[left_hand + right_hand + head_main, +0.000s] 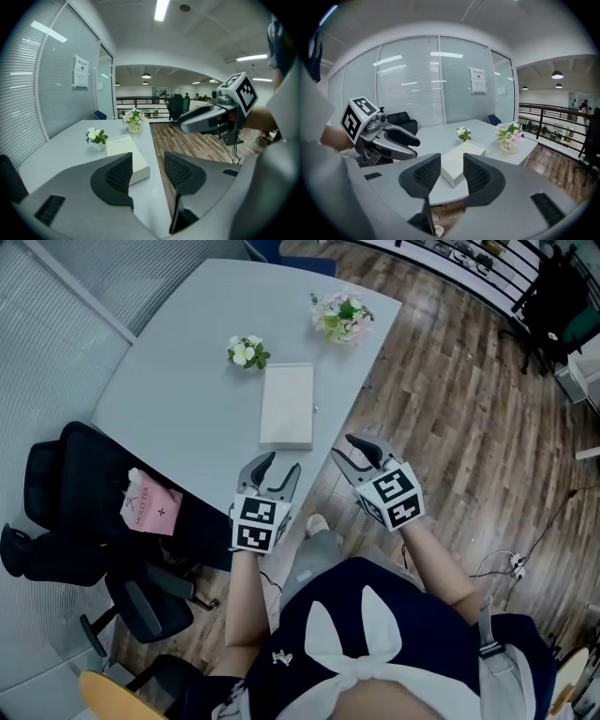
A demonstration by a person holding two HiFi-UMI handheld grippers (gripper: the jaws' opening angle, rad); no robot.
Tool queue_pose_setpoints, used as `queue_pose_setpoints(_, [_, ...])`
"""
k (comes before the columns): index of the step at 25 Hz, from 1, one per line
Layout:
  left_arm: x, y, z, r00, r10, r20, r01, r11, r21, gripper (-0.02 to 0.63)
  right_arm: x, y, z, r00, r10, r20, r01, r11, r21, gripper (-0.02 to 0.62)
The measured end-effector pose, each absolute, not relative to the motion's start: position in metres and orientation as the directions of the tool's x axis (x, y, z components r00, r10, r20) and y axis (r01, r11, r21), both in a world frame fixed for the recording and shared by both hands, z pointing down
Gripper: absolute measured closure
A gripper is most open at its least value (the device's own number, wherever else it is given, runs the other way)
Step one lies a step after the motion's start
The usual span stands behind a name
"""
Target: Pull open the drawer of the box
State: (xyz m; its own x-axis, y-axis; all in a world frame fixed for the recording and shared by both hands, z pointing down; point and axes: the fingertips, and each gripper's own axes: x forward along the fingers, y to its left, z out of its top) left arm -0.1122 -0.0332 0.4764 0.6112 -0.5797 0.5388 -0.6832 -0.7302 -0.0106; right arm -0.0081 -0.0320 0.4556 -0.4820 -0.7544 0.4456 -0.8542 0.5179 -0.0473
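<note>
In the head view, the white box is seen lying flat on the grey table, close to the table's near edge. It is just ahead of both grippers and is touched by neither. The box looks shut, and no drawer is seen pulled out. In the left gripper view, the jaws of the left gripper are spread apart with nothing between them, and the box is seen on the table past the left jaw. In the right gripper view, the jaws of the right gripper are also spread apart and hold nothing. The box is seen through the gap, still some way off. White flowers are held in a small vase behind the box, and pink and white flowers are held in a pot farther back. A pink bag is laid on a black chair. Both grippers are held out side by side, pointed at the table, the right one over the wooden floor.
</note>
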Motion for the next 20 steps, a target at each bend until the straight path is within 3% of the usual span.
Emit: queue_pose_setpoints(20, [-0.105,-0.072,0.550,0.536,-0.388,0.750,-0.476,-0.873,-0.111,0.403,-0.011,-0.054,0.508,-0.444,-0.663,0.603,-0.833,0.553,-0.007,0.433])
